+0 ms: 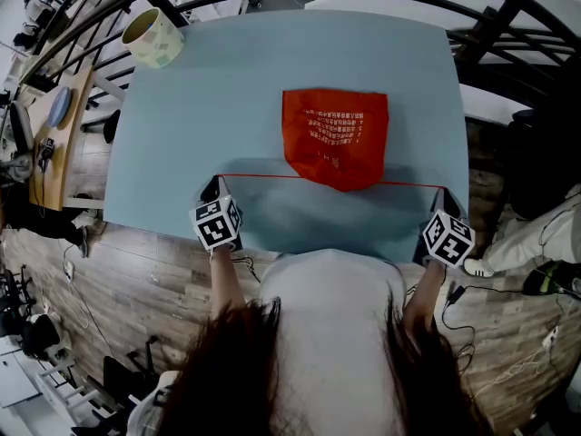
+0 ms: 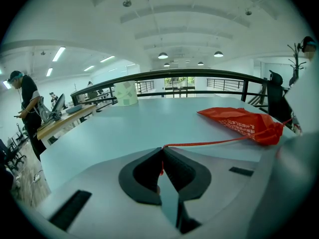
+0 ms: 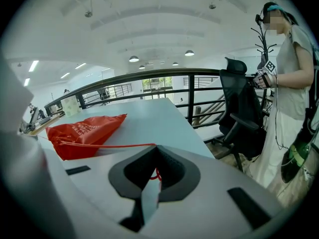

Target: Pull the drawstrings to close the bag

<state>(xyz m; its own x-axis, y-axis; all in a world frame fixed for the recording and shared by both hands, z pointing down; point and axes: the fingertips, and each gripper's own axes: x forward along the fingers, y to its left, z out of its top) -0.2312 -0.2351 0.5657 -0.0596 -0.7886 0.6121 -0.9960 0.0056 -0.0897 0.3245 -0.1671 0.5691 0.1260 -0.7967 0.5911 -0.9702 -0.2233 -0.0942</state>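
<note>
An orange-red drawstring bag (image 1: pixel 335 137) lies flat in the middle of the pale blue table (image 1: pixel 227 80), its gathered mouth toward me. A thin red drawstring (image 1: pixel 272 177) runs taut from the mouth out to both sides. My left gripper (image 1: pixel 218 189) is shut on the left drawstring end (image 2: pixel 199 144) near the table's front left edge. My right gripper (image 1: pixel 444 198) is shut on the right drawstring end (image 3: pixel 114 146) near the front right edge. The bag (image 2: pixel 239 124) shows at right in the left gripper view, and the bag (image 3: pixel 82 131) at left in the right gripper view.
A pale green roll of tape (image 1: pixel 152 37) stands at the table's far left corner. A black office chair (image 3: pixel 239 113) and a standing person (image 3: pixel 294 83) are off the table's right side. A dark railing (image 2: pixel 174 76) rings the far edge. Desks line the left.
</note>
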